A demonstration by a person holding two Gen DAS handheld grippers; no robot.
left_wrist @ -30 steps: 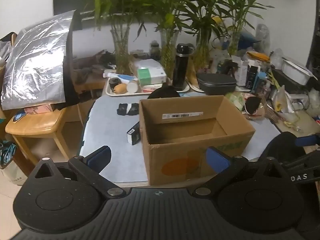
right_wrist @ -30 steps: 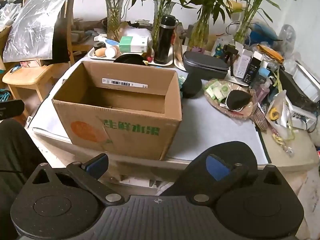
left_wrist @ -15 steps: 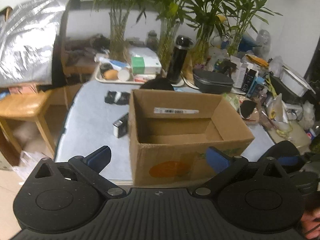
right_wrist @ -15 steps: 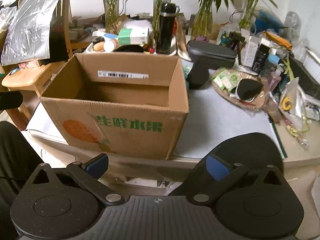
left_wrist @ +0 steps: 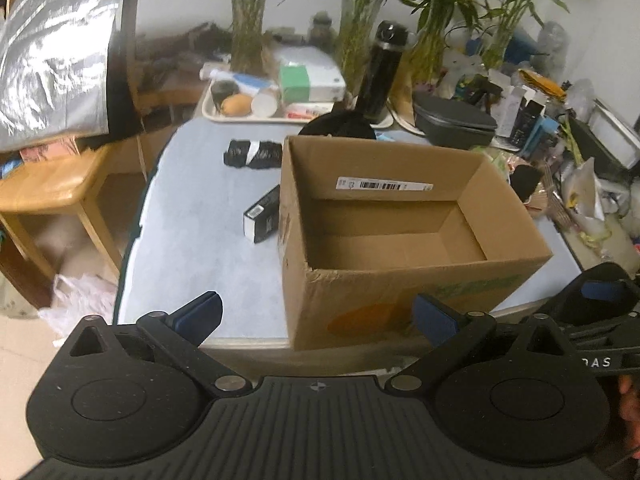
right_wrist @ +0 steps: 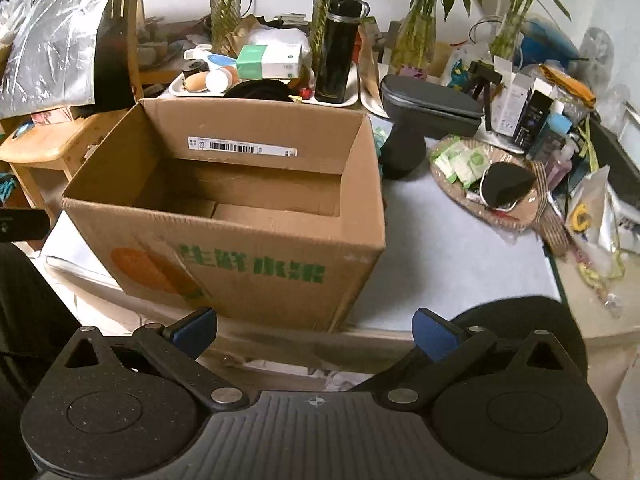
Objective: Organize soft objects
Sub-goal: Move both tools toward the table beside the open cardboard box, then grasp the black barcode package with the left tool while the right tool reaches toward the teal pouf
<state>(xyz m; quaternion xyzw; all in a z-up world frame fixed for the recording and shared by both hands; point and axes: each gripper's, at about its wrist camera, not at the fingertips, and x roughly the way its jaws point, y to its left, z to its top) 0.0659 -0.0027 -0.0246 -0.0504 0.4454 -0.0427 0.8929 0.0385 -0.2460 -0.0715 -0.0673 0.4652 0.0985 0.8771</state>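
An open, empty cardboard box [left_wrist: 404, 280] stands on the pale table and also shows in the right wrist view [right_wrist: 248, 256]. A black rolled soft bundle [left_wrist: 253, 153] lies on the table left of the box's far corner. A black soft object [right_wrist: 401, 153] sits right of the box, and another black soft piece [right_wrist: 505, 184] lies in a woven basket. My left gripper [left_wrist: 316, 316] is open and empty, short of the box's front left corner. My right gripper [right_wrist: 314, 330] is open and empty, in front of the box.
A small black and white carton [left_wrist: 262, 215] lies against the box's left side. A tray [left_wrist: 256, 114] of items, a black flask [right_wrist: 339, 65], plant vases, a grey case [right_wrist: 430, 104] and clutter line the back and right. A wooden stool [left_wrist: 48, 188] stands left.
Both grippers have moved closer to the box and higher, so more of its inside shows. Both stayed open.
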